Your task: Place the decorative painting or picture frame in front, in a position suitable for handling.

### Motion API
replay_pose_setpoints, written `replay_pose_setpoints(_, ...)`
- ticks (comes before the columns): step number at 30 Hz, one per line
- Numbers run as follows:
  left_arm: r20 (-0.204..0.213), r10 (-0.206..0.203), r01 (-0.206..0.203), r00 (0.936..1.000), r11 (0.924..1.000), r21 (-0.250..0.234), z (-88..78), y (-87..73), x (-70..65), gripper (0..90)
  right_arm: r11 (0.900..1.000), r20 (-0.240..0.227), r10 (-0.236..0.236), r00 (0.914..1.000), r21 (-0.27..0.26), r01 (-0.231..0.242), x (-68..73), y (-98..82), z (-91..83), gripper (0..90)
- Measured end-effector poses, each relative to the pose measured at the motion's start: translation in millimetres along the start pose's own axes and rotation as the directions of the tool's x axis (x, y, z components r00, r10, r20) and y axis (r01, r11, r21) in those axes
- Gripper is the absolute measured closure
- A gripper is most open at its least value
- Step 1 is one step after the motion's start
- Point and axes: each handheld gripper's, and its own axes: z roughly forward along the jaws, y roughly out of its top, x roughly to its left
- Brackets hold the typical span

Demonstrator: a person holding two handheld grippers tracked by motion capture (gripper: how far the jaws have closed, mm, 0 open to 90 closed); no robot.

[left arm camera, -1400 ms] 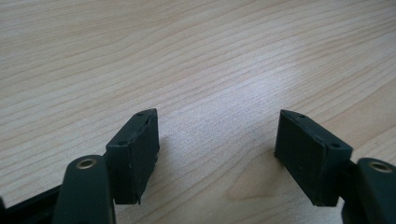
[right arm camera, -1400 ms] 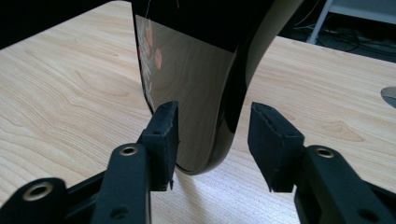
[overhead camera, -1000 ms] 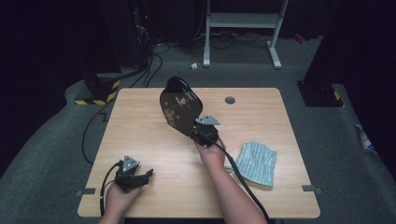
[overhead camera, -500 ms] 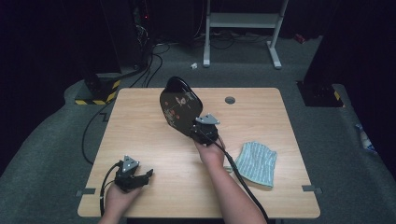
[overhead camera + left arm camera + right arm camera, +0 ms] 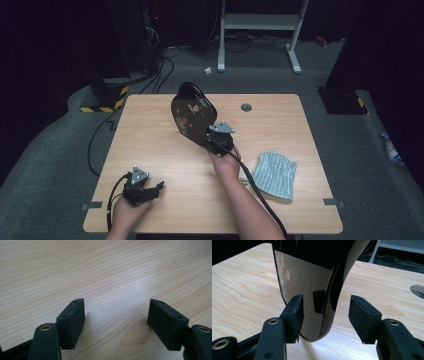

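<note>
In the high view, you are holding the right gripper (image 5: 212,140) near the middle of the frame, on the wooden table (image 5: 280,125), with its jaws at the lower edge of a black lacquered tray (image 5: 192,116) painted with small flowers. The tray is standing on its edge, tilted, just left of the frame's centre.

In the right gripper view the tray's (image 5: 317,285) rim is sitting between the two jaws at the centre of the frame. The jaws have just been opening: the right pad is standing clear of the rim with table showing in the gap, and the left pad is lying right beside the glossy face, though whether it is touching I cannot tell. The grip is loosened rather than clamped.

At the lower left of the high view you are resting the left gripper (image 5: 148,189) on the table, well apart from the tray. In the left gripper view its jaws (image 5: 116,320) are standing wide with only bare wood between them.

A striped blue-and-white cloth (image 5: 274,175) is lying at the lower right of the high view, just beside your right forearm.
</note>
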Motion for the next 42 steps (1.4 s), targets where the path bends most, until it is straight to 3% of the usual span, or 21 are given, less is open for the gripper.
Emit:
replay_pose_setpoints(24, 0.0, -0.003, 0.003, 1.0, 1.0, -0.001, -0.5, -0.6, -0.1, 29.9, 1.0, 0.031, 0.001, 0.9995, 0.0, -0.001, -10.5, -6.7, -3.0, 44.8)
replay_pose_setpoints(33, 0.0, -0.002, 0.002, 1.0, 1.0, -0.001, -0.5, -0.6, 0.0, 29.8, 0.999, 0.064, 0.045, 0.9969, 0.009, -0.046, -25.4, -4.9, 0.2, 45.1)
replay_pose_setpoints(42, 0.0, -0.002, 0.002, 1.0, 1.0, -0.001, -0.5, -0.6, 0.0, 29.9, 0.998, 0.073, 0.058, 0.9956, 0.001, -0.058, -30.9, -5.8, 8.8, 45.4)
